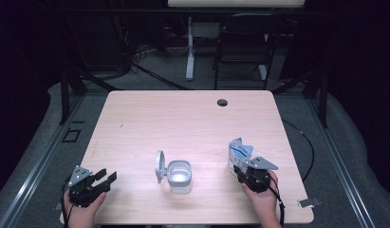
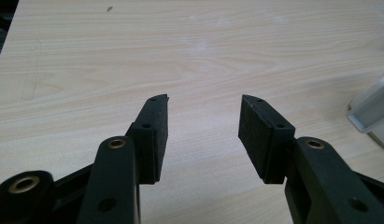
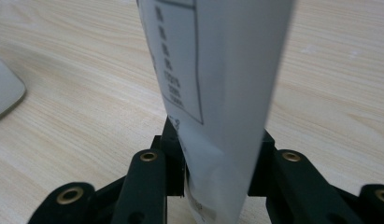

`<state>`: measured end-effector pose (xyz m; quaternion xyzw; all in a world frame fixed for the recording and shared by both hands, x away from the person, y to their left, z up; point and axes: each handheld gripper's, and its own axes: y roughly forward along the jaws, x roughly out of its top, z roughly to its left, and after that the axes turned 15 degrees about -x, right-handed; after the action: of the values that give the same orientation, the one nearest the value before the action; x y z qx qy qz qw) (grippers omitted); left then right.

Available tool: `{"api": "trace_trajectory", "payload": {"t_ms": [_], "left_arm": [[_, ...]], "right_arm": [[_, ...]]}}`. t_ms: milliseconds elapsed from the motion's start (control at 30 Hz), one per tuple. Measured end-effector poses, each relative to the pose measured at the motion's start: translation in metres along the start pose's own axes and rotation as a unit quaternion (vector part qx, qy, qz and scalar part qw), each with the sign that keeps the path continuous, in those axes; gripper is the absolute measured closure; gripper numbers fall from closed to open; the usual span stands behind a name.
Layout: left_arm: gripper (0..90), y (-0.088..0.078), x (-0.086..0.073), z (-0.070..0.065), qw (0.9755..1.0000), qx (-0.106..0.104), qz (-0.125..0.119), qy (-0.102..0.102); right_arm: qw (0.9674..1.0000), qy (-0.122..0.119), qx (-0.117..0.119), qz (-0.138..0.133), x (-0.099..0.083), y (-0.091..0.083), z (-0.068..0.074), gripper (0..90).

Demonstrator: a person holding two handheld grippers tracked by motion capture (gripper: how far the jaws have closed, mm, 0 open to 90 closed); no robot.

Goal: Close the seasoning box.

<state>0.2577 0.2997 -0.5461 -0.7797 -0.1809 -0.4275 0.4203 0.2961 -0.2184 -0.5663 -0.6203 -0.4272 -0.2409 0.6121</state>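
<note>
the right gripper (image 1: 245, 167) sits at the near right of the table (image 1: 183, 114), held in one hand (image 1: 261, 197). between its two black jaws stands one white pouch (image 1: 239, 153) with blue print, upright on the tabletop; in the right gripper view the pouch (image 3: 217, 93) rises from between the pads (image 3: 173, 158), which lie against its sides at the base, though whether they press on it i cannot tell for sure. a printed table in dark lines runs down the pouch's face.

the left gripper (image 1: 107, 176) rests at the near left corner in the other hand (image 1: 81, 211), its two jaws spread wide with nothing between them. in the left gripper view the two pads (image 2: 157, 135) frame bare wood.

between the two grippers, well apart from each, stands one small white container (image 1: 179, 175) with its hinged round lid (image 1: 159, 166) flipped open to its left. its edge shows at the right of the left gripper view (image 2: 372, 112).

farther out, one round cable hole (image 1: 222, 102) sits near the table's far edge, and beyond the table stand one black folding chair (image 1: 242, 47) and one white desk leg (image 1: 189, 47).
</note>
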Motion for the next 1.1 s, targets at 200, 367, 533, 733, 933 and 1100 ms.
{"api": "trace_trajectory", "payload": {"t_ms": [200, 367, 533, 733, 933, 1100], "left_arm": [[52.8, -0.002, 0.000, 0.001, 1.0000, 0.001, -0.003, 0.000], [52.6, -0.002, 0.001, 0.000, 1.0000, 0.000, -0.005, 0.000], [52.5, -0.002, 0.002, 0.000, 1.0000, -0.001, -0.007, 0.000], [52.5, -0.001, 0.003, -0.001, 1.0000, -0.002, -0.006, 0.001], [52.4, 0.003, 0.006, -0.003, 0.9999, -0.007, -0.008, 0.004], [52.5, 0.008, 0.011, -0.006, 0.9998, -0.014, -0.013, 0.006]], "right_arm": [[0.9999, -0.002, -0.004, -0.009, -0.001, -0.005, -0.001, 59.5], [0.9999, -0.005, -0.009, -0.011, -0.001, -0.009, -0.002, 55.6], [0.9999, 0.000, -0.011, -0.010, -0.003, -0.011, -0.005, 52.6], [0.9998, -0.011, -0.014, -0.004, -0.004, -0.014, -0.007, 49.9], [0.9999, 0.002, -0.010, -0.012, -0.007, -0.015, -0.007, 47.0], [0.9999, 0.003, -0.006, -0.013, -0.010, -0.018, -0.010, 44.8]]}}
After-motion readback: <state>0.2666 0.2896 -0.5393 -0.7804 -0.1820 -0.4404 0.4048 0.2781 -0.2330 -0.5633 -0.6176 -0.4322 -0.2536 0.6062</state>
